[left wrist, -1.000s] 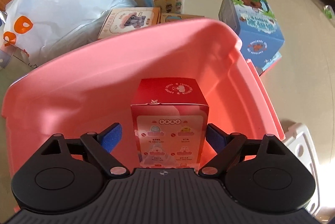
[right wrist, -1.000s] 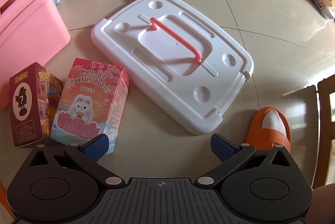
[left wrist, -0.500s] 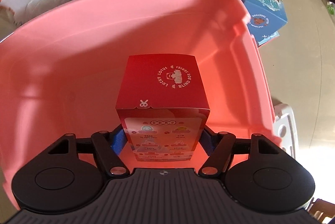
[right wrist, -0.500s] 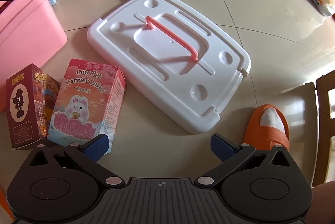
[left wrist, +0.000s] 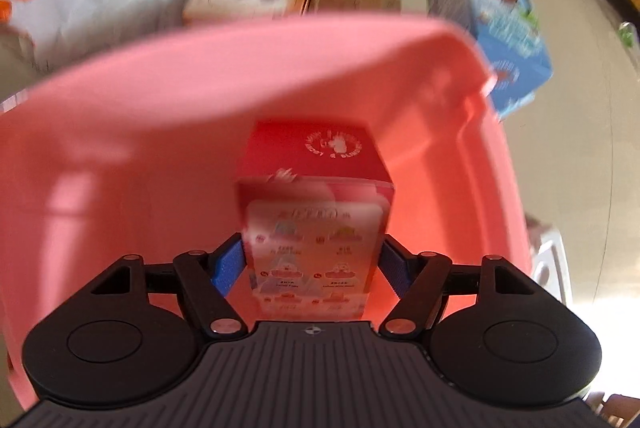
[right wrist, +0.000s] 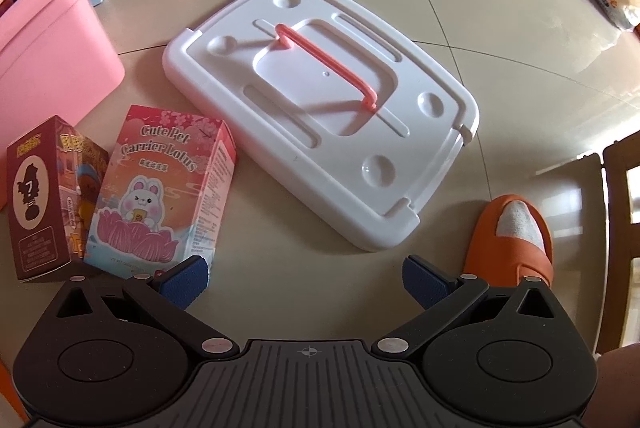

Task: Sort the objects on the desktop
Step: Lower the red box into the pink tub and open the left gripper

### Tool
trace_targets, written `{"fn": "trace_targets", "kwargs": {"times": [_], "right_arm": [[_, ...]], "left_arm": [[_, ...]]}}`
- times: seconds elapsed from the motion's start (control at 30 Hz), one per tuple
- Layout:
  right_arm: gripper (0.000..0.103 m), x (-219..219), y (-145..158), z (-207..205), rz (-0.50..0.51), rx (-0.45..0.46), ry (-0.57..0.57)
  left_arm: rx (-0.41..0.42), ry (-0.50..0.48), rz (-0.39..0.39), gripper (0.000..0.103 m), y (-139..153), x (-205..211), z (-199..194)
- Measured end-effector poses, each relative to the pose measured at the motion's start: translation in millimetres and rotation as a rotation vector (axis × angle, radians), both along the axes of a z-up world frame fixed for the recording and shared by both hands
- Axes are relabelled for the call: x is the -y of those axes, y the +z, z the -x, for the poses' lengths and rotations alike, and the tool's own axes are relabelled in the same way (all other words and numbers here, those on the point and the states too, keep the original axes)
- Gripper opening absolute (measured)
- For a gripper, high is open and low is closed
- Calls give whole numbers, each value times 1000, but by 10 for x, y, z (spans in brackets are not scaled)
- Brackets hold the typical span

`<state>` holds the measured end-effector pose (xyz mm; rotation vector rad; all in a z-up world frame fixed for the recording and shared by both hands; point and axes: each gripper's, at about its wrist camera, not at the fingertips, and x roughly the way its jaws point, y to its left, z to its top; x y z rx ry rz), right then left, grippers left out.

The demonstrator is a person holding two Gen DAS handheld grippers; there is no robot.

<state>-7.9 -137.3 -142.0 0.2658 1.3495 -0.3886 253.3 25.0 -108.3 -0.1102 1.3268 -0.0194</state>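
- The left hand-held gripper [left wrist: 312, 264] points down into the pink tub [left wrist: 120, 155]; the red box [left wrist: 314, 211] stands upright between its blue pads [left wrist: 229, 265].
- Its jaws have just been easing apart: a sliver of tub shows beside each pad, so the box is loose, though blur makes this hard to judge.
- The right hand-held gripper [right wrist: 304, 282] hangs wide open and empty over the floor [right wrist: 500, 39], the rabbit-print box [right wrist: 160, 187] just beside its left pad and the white lid [right wrist: 320, 107] ahead.

The pink rabbit box [right wrist: 160, 187] reads "Cute Pet Carrier Lotus"; the maroon box [right wrist: 40, 199] beside it shows a "?".
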Motion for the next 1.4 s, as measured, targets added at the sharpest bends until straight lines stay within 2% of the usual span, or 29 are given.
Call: {"fn": "trace_targets", "kwargs": {"times": [0.1,0.17,0.23,0.4,0.53,0.6,0.63,0.83,1.0,1.13,1.27,1.4], "right_arm": [[103,-22,-15,-3,-5,-3,6],[103,-43,-19,-5,-8,-3,13],[103,-58,-11,-5,-11,1,18],[103,-45,-6,0,-13,5,5],[103,-38,-24,3,-16,-1,2],[103,-39,-32,0,-16,-4,5],[103,-37,-37,-2,-15,-5,6],[103,-22,-56,-2,-15,-11,-10],[103,-45,-28,-5,-18,-3,3],[103,-35,-12,-3,-17,0,-2],[103,-35,-9,2,-17,2,-1],[103,-40,-24,0,-16,-2,5]], "left_arm": [[103,10,-18,86,123,-38,45],[172,13,-38,89,196,-82,88],[205,-18,-62,90,188,-70,151],[185,-126,-100,90,5,3,278],[192,-138,-85,88,-94,6,397],[183,-138,-43,74,-155,-33,372],[175,-136,-19,74,-169,-52,357],[94,-73,8,72,-135,-88,275],[0,-23,113,72,-84,-163,222],[-56,-79,102,71,-38,-113,195],[-106,-80,135,71,-69,-174,125],[-90,-82,116,72,-190,-163,102]]}}
